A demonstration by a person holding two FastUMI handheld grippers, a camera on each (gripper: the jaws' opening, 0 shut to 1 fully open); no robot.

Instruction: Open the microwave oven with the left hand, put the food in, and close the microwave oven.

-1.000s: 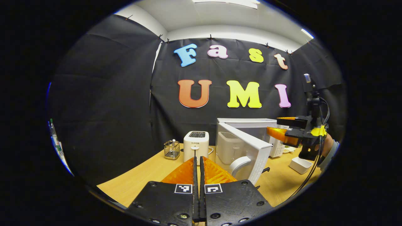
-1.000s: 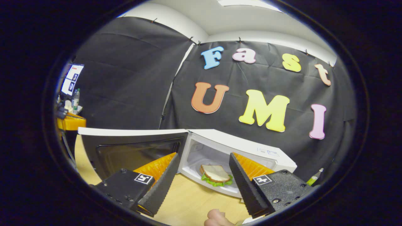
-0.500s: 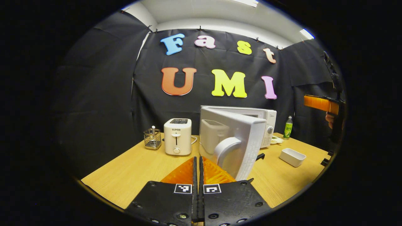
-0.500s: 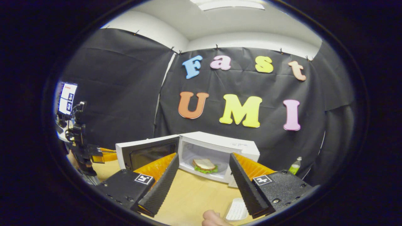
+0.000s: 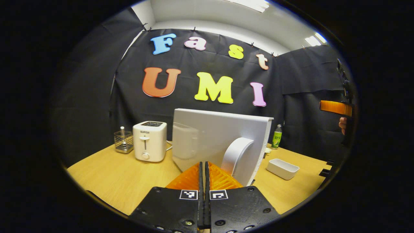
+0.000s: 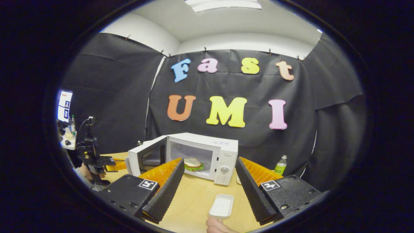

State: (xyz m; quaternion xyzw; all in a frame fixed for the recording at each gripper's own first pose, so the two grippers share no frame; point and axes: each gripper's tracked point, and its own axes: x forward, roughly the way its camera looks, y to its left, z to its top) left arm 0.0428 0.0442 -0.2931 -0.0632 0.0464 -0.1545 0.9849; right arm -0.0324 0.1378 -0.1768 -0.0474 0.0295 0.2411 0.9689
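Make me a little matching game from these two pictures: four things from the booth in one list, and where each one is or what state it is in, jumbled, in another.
Things:
1. sandwich
2. microwave door
3. toaster
4. green bottle

Places or states:
A. standing open
B. beside a small wire basket
C. inside the microwave
D. upright on the table, to the right of the microwave

Pairs: 1-C, 2-A, 3-B, 4-D

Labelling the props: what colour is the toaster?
White toaster, clearest in the left gripper view.
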